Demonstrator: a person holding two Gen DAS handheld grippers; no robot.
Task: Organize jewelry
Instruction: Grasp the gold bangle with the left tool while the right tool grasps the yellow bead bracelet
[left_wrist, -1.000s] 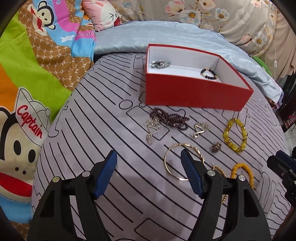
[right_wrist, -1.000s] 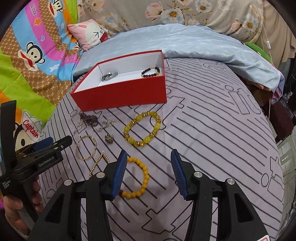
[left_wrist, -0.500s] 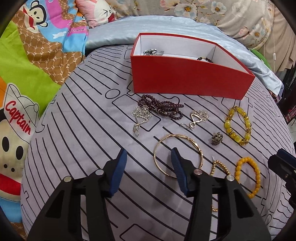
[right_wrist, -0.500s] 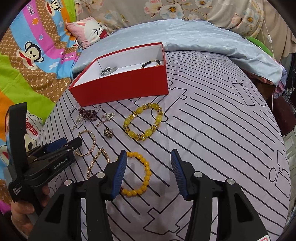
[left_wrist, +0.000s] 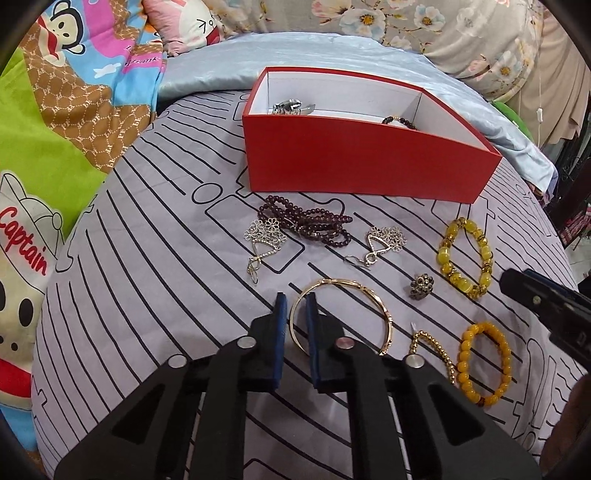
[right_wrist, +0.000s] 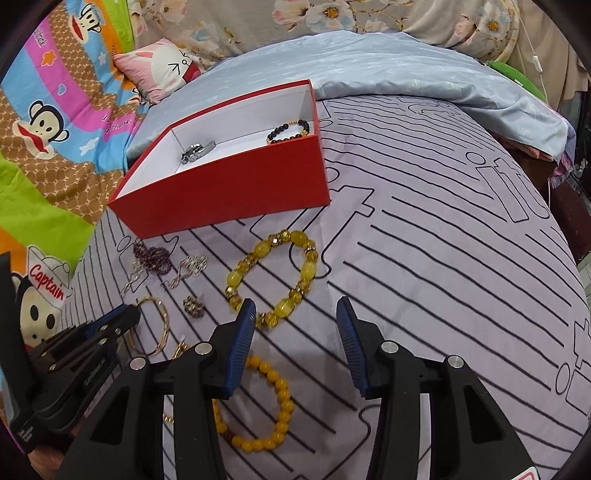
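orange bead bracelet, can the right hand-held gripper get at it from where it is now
Probably yes. The orange bead bracelet lies flat on the striped sheet, just below the right hand-held gripper, partly under its left finger, with nothing on top of it. The jaws are closing with nothing between them, so it would need to drop and shift left.

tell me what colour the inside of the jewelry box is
White inside, red outside: the box shows it best in the right wrist view.
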